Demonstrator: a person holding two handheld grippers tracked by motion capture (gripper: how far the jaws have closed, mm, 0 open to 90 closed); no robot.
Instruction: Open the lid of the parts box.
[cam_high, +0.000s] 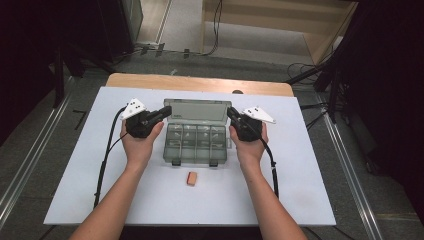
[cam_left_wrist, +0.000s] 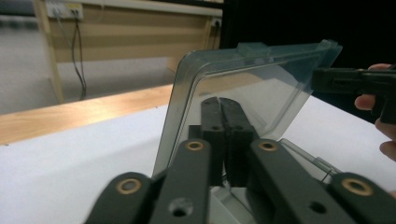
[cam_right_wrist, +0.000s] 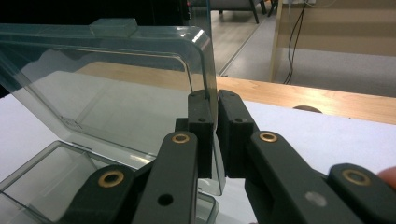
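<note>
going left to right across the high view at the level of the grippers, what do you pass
left gripper → clear plastic compartment box, its lid raised → right gripper. The jaws of each are shut on a side edge of the lid.

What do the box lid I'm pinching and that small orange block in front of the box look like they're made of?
Lid: looks like smoky, see-through hard plastic, glossy; the table shows through it, and its moulded edge catches light. Orange block: matte, soft-edged, perhaps rubber or foam; too small to be sure.
</note>
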